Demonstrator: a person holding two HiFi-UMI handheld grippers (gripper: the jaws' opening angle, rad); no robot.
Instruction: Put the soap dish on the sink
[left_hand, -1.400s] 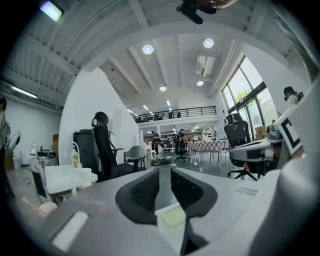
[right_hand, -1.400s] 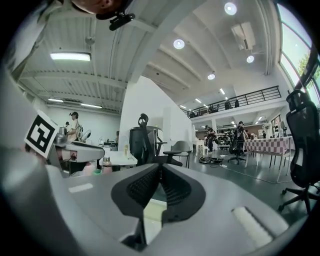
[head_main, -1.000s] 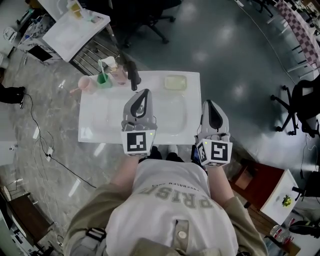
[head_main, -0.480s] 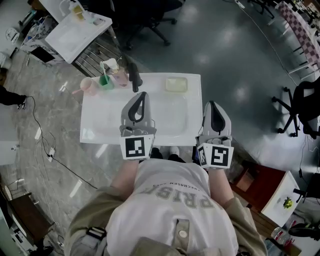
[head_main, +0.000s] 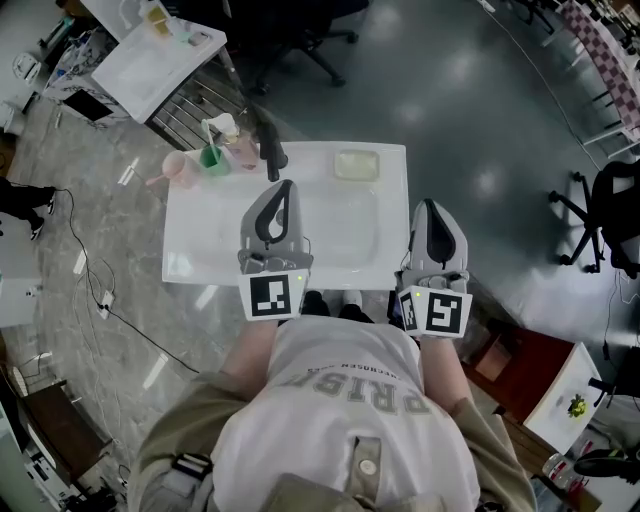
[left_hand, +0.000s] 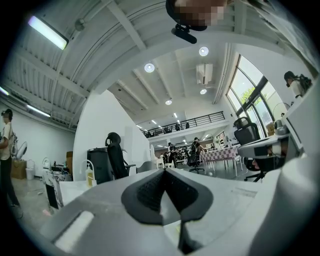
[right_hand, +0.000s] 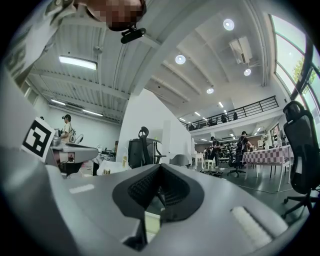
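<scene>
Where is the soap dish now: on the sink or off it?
On the sink. In the head view the soap dish rests flat on the white sink, on its far rim near the right corner.

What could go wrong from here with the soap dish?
1. The soap dish sits at the far right corner of the sink, near the rim; a bump could knock it off.
2. The left gripper and right gripper are both shut and empty; reaching for the dish without opening would likely shove it.
3. The cups crowd the faucet; a left-side sweep might tip them.
</scene>
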